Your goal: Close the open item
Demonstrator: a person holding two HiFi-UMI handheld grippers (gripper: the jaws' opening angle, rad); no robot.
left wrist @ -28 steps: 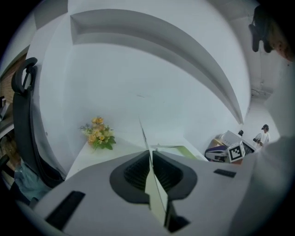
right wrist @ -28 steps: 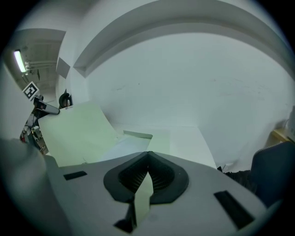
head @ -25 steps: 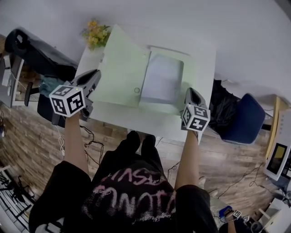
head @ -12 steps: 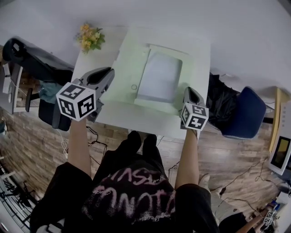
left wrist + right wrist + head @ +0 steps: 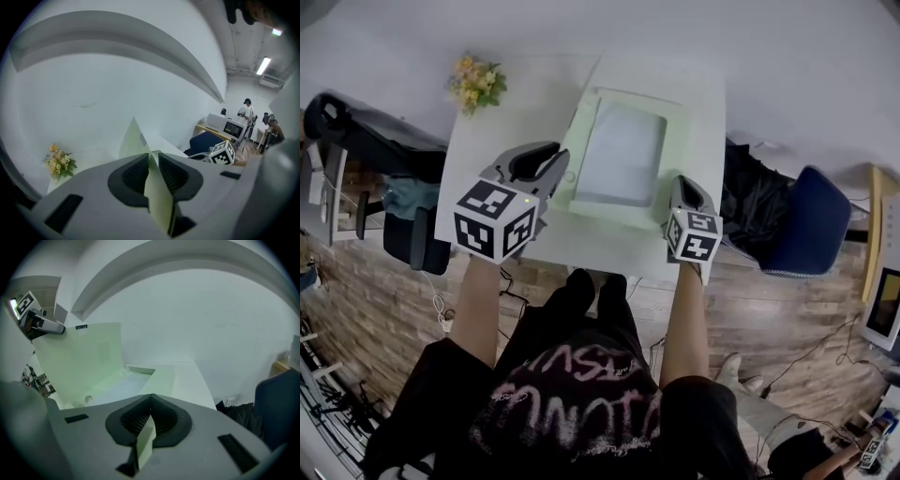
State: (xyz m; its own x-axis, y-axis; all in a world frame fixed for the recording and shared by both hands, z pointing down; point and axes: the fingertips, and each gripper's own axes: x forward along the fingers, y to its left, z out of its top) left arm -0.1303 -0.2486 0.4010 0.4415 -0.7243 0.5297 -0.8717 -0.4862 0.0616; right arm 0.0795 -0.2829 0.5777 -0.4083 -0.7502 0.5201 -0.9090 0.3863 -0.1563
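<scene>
From my station the folder looked like thin pale-green plastic, smooth with a soft sheen; its raised cover had the same dull, even finish; the sheets inside read as plain matt white paper; the table was smooth and white, barely glossy; the right gripper had a matt grey plastic shell, its pads black and finely ribbed; the floor was grainy wood plank; the chair wore blue cloth.
</scene>
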